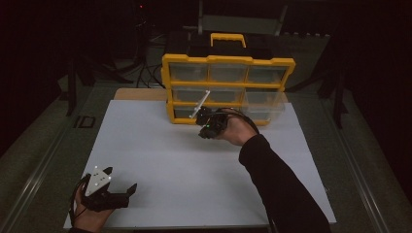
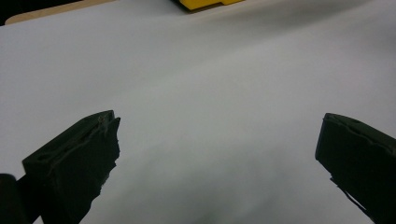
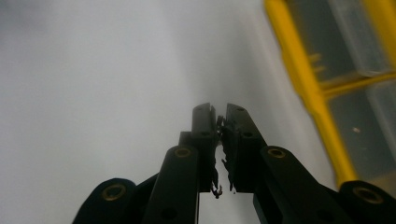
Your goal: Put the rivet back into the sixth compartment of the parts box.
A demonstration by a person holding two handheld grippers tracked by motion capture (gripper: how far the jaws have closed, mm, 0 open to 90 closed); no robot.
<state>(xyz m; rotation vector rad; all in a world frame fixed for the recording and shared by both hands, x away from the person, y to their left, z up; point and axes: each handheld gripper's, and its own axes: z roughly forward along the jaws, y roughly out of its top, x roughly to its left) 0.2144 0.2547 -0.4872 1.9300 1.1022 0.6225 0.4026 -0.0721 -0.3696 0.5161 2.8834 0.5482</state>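
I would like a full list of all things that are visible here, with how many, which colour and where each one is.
Drawer cabinet: one, yellow frame with clear drawers and a yellow handle on top, standing at the far edge of the white sheet.
White sheet: one, white, covering most of the table.
Table: one, light wood, a strip showing behind the sheet, left of the cabinet.
Small dark flat object: one, dark, off the sheet at its left; too small to identify.
Right gripper: one, black, jaws shut, in front of the cabinet's bottom row.
Left gripper: one, black with a grey plate, jaws wide open, near the sheet's front left corner.
Sleeve: one, dark, on the right arm.
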